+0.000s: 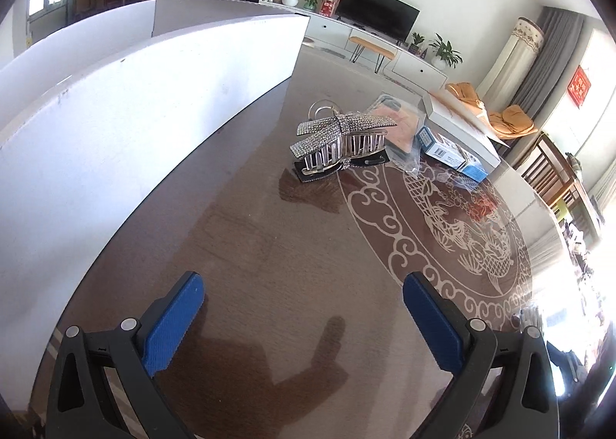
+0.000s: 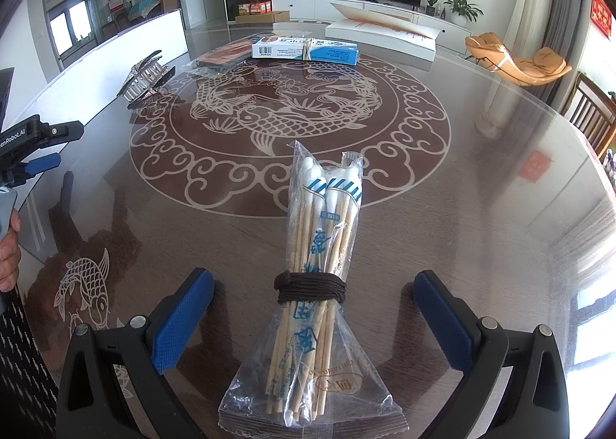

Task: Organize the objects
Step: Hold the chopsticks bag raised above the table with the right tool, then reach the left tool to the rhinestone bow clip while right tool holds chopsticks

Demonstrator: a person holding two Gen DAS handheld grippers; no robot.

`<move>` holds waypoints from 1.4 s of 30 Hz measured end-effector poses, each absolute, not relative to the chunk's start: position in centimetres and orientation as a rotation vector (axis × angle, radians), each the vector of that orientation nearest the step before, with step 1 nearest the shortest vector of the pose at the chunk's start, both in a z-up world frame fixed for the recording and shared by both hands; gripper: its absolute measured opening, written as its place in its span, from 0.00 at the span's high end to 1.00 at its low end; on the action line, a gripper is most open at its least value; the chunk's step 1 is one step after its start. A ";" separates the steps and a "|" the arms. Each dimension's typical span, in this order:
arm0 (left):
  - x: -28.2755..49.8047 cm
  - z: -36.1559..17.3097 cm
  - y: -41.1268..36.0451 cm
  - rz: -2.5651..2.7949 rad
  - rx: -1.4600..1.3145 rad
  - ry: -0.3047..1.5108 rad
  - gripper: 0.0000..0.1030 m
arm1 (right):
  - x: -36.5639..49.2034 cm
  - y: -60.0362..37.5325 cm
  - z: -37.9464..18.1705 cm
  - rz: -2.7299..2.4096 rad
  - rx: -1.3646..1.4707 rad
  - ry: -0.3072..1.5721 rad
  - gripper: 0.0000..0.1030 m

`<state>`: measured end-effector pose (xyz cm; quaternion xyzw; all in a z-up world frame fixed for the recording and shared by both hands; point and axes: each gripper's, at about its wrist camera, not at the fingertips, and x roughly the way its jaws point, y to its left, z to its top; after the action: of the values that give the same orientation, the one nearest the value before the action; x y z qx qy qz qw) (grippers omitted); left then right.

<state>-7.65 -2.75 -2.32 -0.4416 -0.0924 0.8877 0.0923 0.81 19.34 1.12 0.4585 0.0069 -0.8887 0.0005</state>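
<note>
A clear bag of long cotton swabs (image 2: 317, 277), tied with a dark cord, lies on the glass table between the open fingers of my right gripper (image 2: 313, 308), which holds nothing. A rhinestone bow hair claw (image 1: 340, 142) sits on a dark clip ahead of my open, empty left gripper (image 1: 304, 308); it also shows in the right wrist view (image 2: 144, 75). My left gripper (image 2: 34, 154) shows at the left edge of the right wrist view.
A blue and white box (image 2: 306, 48), a flat packet in plastic (image 2: 223, 56) and a white flat box (image 2: 381, 35) lie at the table's far side. A white board (image 1: 127, 119) stands along the table's left edge.
</note>
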 end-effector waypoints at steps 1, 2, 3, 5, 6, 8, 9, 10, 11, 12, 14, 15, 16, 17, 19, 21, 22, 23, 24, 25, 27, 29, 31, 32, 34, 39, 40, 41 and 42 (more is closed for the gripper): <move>-8.7 -1.9 -2.3 2.628 -1.293 -0.200 0.00 | 0.8 19.3 1.1 -2.791 1.440 0.022 0.00; -9.8 -1.5 -1.8 2.616 -1.267 -0.140 0.00 | 0.8 19.3 1.1 -2.791 1.440 0.022 0.00; -11.0 -1.2 -1.4 2.587 -1.249 -0.092 0.00 | 0.8 19.3 1.1 -2.791 1.440 0.022 0.00; -13.8 -0.9 -0.3 2.517 -1.250 -0.018 0.00 | 0.8 19.3 1.1 -2.791 1.440 0.022 0.00; -15.1 -1.0 0.2 2.481 -1.267 0.010 0.00 | 0.8 19.3 1.1 -2.791 1.440 0.022 0.00; -17.6 -1.3 1.0 2.456 -1.288 0.065 0.00 | 0.8 19.4 1.1 -2.791 1.440 0.022 0.00; -18.6 -1.4 1.3 2.461 -1.286 0.081 0.00 | 0.8 19.3 1.1 -2.791 1.440 0.022 0.00; -19.5 -1.7 1.6 2.463 -1.288 0.086 0.00 | 0.8 19.4 1.1 -2.791 1.440 0.022 0.00; -20.1 -1.9 1.8 2.459 -1.291 0.079 0.00 | 0.8 19.4 1.1 -2.791 1.440 0.022 0.00; -20.5 -2.3 2.0 2.450 -1.286 0.066 0.00 | 0.8 19.4 1.1 -2.791 1.440 0.022 0.00; -20.7 -2.6 2.2 2.426 -1.257 0.043 0.31 | 0.8 19.4 1.1 -2.791 1.440 0.022 0.00; -20.8 -2.7 2.3 2.427 -1.270 0.041 0.34 | 0.8 19.4 1.1 -2.791 1.440 0.022 0.00; -20.6 -2.9 2.3 2.435 -1.276 0.037 0.45 | 0.8 19.3 1.1 -2.791 1.440 0.022 0.00; -20.1 -2.9 2.3 2.446 -1.286 0.031 0.60 | 0.8 19.4 1.1 -2.791 1.440 0.022 0.00; -18.5 -2.7 1.9 2.482 -1.329 -0.024 0.68 | 0.8 19.3 1.1 -2.791 1.440 0.022 0.00; -16.1 -2.4 1.7 2.476 -1.367 -0.118 0.72 | 0.8 19.4 1.1 -2.791 1.440 0.022 0.00; -14.6 -2.3 1.8 2.473 -1.371 -0.142 0.73 | 0.8 19.4 1.1 -2.791 1.440 0.022 0.00; -12.9 -2.2 2.0 2.468 -1.381 -0.146 0.74 | 0.8 19.4 1.1 -2.791 1.440 0.022 0.00; -11.2 -2.1 2.3 2.462 -1.383 -0.150 0.74 | 0.8 19.4 1.1 -2.791 1.440 0.022 0.00; -9.4 -2.1 2.6 2.452 -1.386 -0.157 0.74 | 0.8 19.4 1.1 -2.791 1.440 0.022 0.00; -6.1 -2.0 3.2 2.435 -1.378 -0.153 0.75 | 0.8 19.4 1.1 -2.791 1.440 0.022 0.00; -3.4 -2.1 4.0 2.421 -1.361 -0.135 0.74 | 0.8 19.4 1.1 -2.791 1.440 0.022 0.00; -1.6 -2.1 4.7 2.417 -1.340 -0.108 0.74 | 0.8 19.4 1.1 -2.791 1.440 0.022 0.00; -1.1 -2.2 4.8 2.417 -1.331 -0.098 0.71 | 0.8 19.4 1.1 -2.791 1.440 0.022 0.00; -0.6 -2.3 5.0 2.427 -1.318 -0.078 0.52 | 0.7 19.3 1.1 -2.792 1.440 0.022 0.00; -0.8 -1.7 4.1 2.496 -1.263 -0.118 0.17 | 0.7 19.3 1.1 -2.792 1.441 0.022 0.00; -1.1 -2.0 3.8 2.491 -1.281 -0.135 0.16 | 0.7 19.3 1.1 -2.792 1.440 0.022 0.00; -1.3 -2.4 3.6 2.486 -1.308 -0.150 0.16 | 0.7 19.3 1.1 -2.792 1.440 0.022 0.00; -1.6 -2.8 3.4 2.479 -1.336 -0.166 0.16 | 0.7 19.3 1.1 -2.792 1.440 0.022 0.00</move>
<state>-1.62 3.39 -2.77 -0.4676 -0.0580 0.8675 0.1594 0.73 19.29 1.11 0.4584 0.0071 -0.8887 -0.0002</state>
